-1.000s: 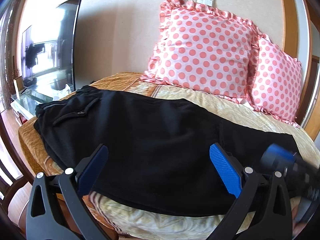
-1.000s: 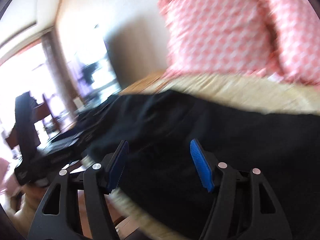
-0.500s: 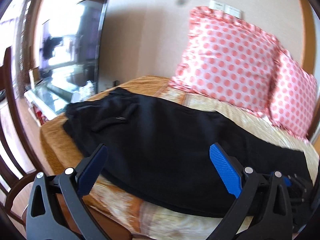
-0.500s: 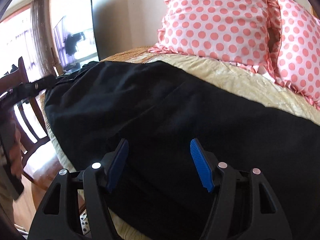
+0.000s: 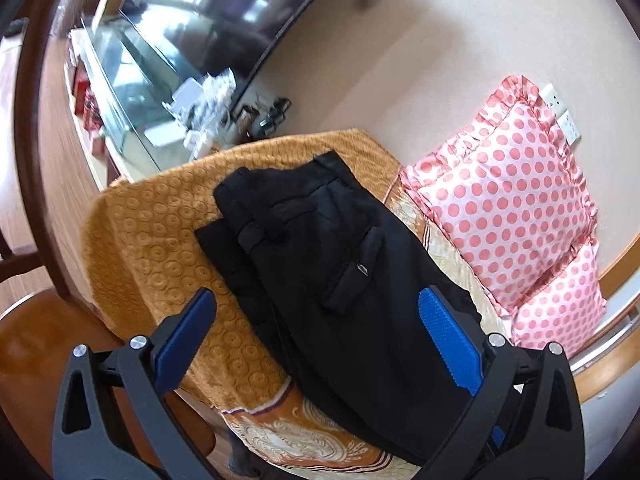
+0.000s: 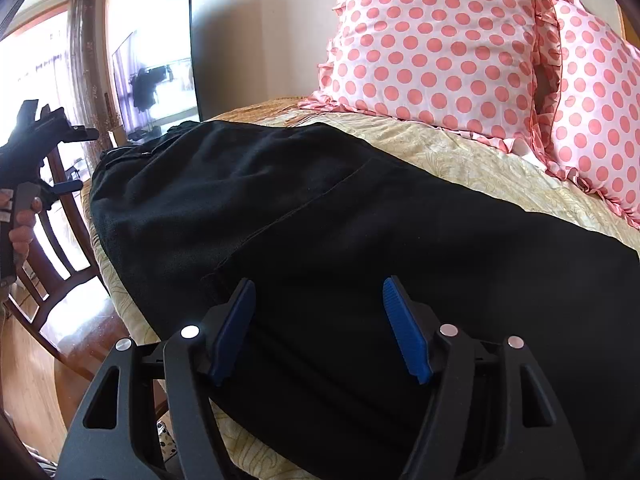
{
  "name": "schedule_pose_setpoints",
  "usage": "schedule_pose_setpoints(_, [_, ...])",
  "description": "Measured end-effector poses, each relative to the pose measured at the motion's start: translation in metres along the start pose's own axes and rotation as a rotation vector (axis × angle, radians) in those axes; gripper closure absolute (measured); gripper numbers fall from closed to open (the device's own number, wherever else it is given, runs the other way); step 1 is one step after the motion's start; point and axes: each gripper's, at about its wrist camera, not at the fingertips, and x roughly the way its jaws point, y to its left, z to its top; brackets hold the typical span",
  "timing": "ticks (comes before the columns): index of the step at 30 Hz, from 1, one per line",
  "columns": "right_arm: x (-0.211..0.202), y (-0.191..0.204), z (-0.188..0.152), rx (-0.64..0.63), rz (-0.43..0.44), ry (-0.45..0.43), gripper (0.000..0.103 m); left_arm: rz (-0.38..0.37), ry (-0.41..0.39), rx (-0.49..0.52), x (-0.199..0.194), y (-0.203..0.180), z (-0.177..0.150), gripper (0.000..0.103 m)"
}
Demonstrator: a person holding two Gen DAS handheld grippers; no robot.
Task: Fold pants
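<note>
Black pants [image 5: 320, 264] lie flat along the bed's near edge, one leg folded over the other, waistband and a back pocket at the end by the orange blanket. My left gripper [image 5: 316, 328] is open and empty, hovering above the waist end. My right gripper [image 6: 320, 320] is open and empty, low over the leg part of the pants [image 6: 320, 216]. The left gripper also shows at the far left of the right wrist view [image 6: 36, 148], held in a hand.
Two pink polka-dot pillows [image 6: 432, 40] lean on the wall behind the pants. An orange blanket [image 5: 160, 232] covers the bed's left end. A TV [image 5: 224, 12] on a glass stand sits beyond it. A wooden chair [image 6: 52, 256] stands by the bed's left edge.
My left gripper has swung left and risen, now looking down on the waist end. My right gripper has edged slightly further over the pant legs. Both stay open.
</note>
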Motion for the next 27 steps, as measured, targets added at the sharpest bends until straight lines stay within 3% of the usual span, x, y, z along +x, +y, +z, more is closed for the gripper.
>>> schedule_pose_setpoints(7, [0.000, -0.001, 0.000, -0.001, 0.000, -0.002, 0.033, -0.018, 0.063, -0.028, 0.020, 0.000, 0.002, 0.003])
schedule_pose_setpoints(18, [0.001, -0.001, 0.000, -0.002, 0.004, -0.015, 0.032, -0.038, 0.035, -0.133, 0.028, 0.016, 0.022, 0.003])
schedule_pose_setpoints(19, [0.001, -0.001, 0.000, -0.002, 0.005, -0.017, 0.032, -0.036, 0.034, -0.136, 0.028, 0.016, 0.022, 0.004])
schedule_pose_setpoints(21, [0.001, -0.001, -0.001, -0.004, 0.006, -0.020, 0.032, -0.031, 0.033, -0.145, 0.028, 0.015, 0.021, 0.017])
schedule_pose_setpoints(23, [0.002, -0.001, -0.001, -0.003, 0.006, -0.021, 0.031, -0.043, 0.025, -0.150, 0.025, 0.017, 0.020, 0.035])
schedule_pose_setpoints(27, [0.002, -0.001, -0.001, -0.003, 0.006, -0.023, 0.031, -0.030, 0.019, -0.177, 0.024, 0.024, 0.019, 0.046])
